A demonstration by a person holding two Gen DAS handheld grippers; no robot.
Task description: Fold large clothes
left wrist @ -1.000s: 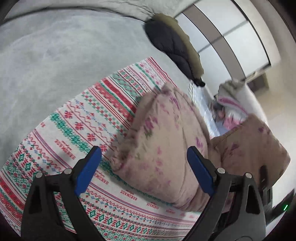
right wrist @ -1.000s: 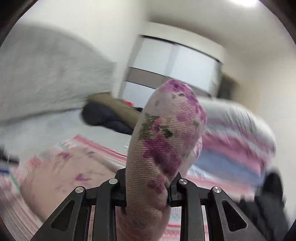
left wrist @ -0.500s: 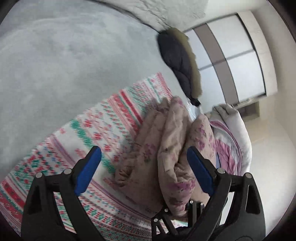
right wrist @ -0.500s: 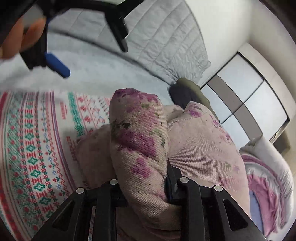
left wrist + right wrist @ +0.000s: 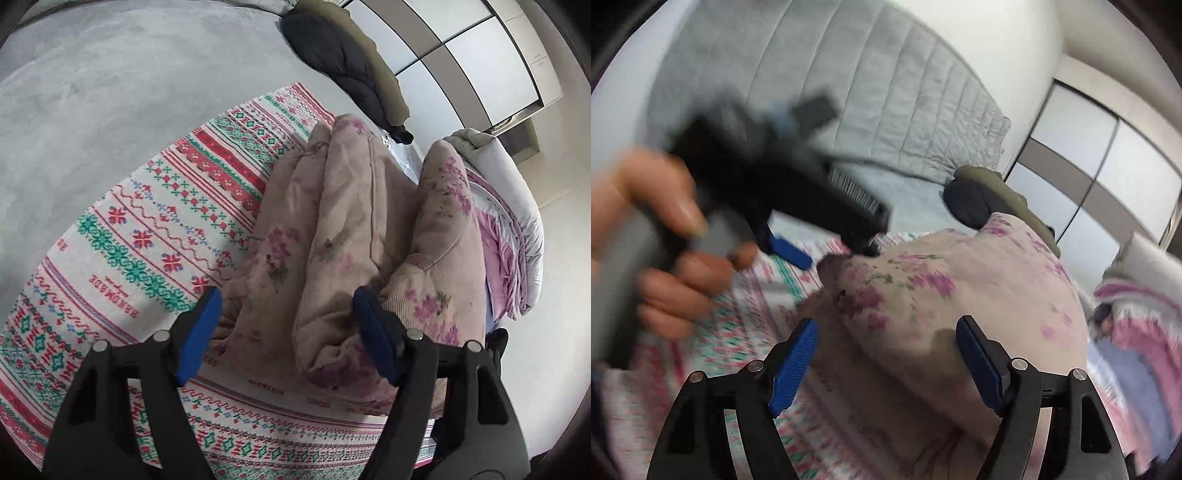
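Note:
A pink floral padded garment point(image 5: 351, 221) lies folded in thick rolls on a patterned blanket point(image 5: 147, 229). My left gripper point(image 5: 286, 332) straddles the near end of its middle roll. The jaws are closing, with the right pad point(image 5: 373, 332) in the crease beside the roll and the left pad just clear of the cloth. In the right wrist view the garment point(image 5: 979, 288) bulges between my right gripper's point(image 5: 886, 362) blue pads. Those jaws are opening and do not press on it. A hand point(image 5: 665, 266) holds the blurred left gripper point(image 5: 829, 254) at the garment's left edge.
The blanket is spread on a grey bedspread point(image 5: 110, 92). A dark jacket point(image 5: 347, 66) lies beyond the garment. A pink and white quilt pile point(image 5: 509, 221) sits to the right. A grey quilted headboard point(image 5: 849, 92) and wardrobe doors point(image 5: 480, 48) stand behind.
My right gripper swung a held fold of the garment down onto the pile and let it go, its jaws now wide. My left jaws narrowed around the near roll.

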